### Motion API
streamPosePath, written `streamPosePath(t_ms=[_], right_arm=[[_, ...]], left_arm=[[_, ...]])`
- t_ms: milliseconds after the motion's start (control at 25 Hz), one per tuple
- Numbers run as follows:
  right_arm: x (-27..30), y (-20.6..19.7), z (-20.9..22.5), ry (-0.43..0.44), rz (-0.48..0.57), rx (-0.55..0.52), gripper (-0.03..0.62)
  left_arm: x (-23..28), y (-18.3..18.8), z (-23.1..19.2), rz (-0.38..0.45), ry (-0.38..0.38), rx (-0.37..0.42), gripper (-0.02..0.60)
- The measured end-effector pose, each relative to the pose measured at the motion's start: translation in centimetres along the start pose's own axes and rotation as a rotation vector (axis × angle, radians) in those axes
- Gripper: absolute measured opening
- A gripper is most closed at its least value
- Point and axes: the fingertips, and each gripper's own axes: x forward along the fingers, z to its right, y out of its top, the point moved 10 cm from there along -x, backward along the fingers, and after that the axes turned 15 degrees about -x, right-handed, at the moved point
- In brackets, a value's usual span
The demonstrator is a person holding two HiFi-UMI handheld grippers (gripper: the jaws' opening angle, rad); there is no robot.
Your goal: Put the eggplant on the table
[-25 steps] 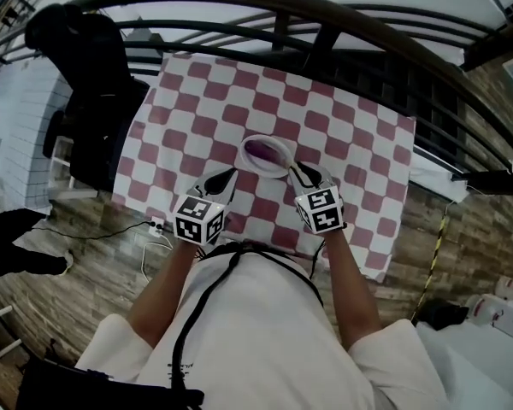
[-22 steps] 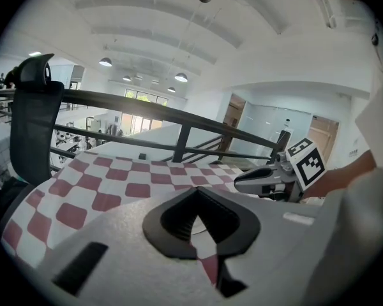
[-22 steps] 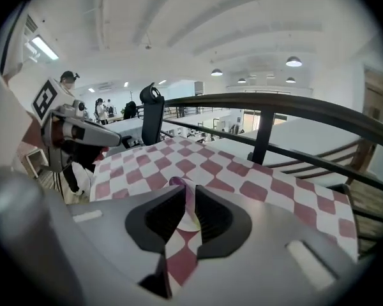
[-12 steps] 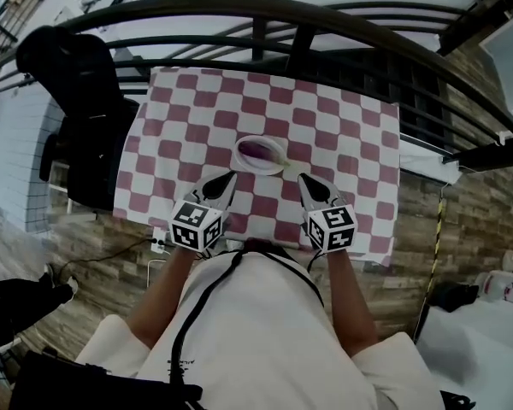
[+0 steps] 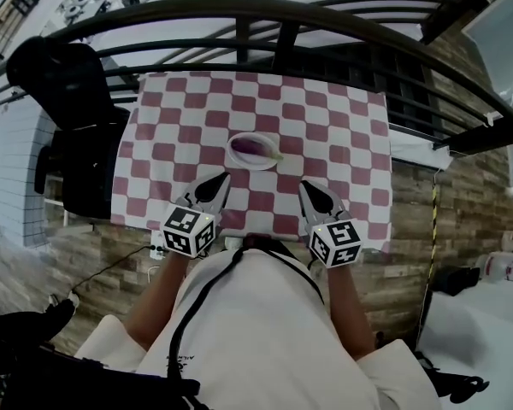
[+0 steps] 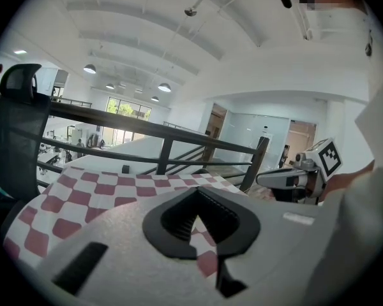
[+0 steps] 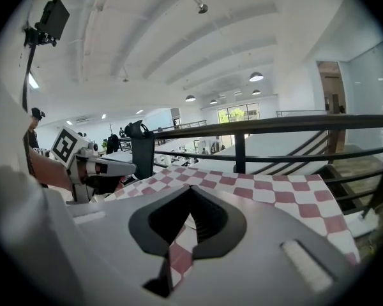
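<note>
A purple eggplant [image 5: 255, 145] lies in a white plate [image 5: 237, 158] at the middle of the table with the red and white checked cloth [image 5: 346, 126]. Both grippers hover over the table's near edge, short of the plate and apart from it. My left gripper [image 5: 221, 178] is shut and empty; its own view shows the jaws [image 6: 196, 189] meeting over the cloth. The right gripper [image 5: 306, 186] is likewise shut with nothing between its jaws [image 7: 191, 186]. Neither gripper view shows the eggplant or the plate. Each gripper view shows the other gripper at its side.
A dark metal railing [image 5: 325, 24] curves along the table's far side. A black office chair [image 5: 68, 84] stands left of the table. White cables and a plug [image 5: 156, 248] lie on the wooden floor below the near left corner.
Both grippers have drawn back from the plate toward me and risen; the right one, earlier at the plate's right rim, moved most. The eggplant stays in the plate.
</note>
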Motion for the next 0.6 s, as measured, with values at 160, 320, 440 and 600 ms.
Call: streamPosePath(t_ms=[160,320,440,600], right_arm=[[-1.0,0.6,-1.0,-0.011,0.027,0.003,0.006],[-1.5,0.9,-1.7,-0.033,0.042,0.012,0.006],[-1.7,1.0,-2.1,-0.047,0.046,0.018,0.006],[-2.0,1.1,-2.5,-0.057,0.051,0.024,0.006]], left_arm=[[-0.4,0.2,0.8,0.004,-0.037,0.018,0.005],[-0.8,0.3,1.0,0.006,-0.055,0.022,0.005],[-1.3,0.2,0.9,0.002,-0.058,0.024,0.005],[-1.9,0.2,0.4,0.005,-0.053,0.025,0.005]])
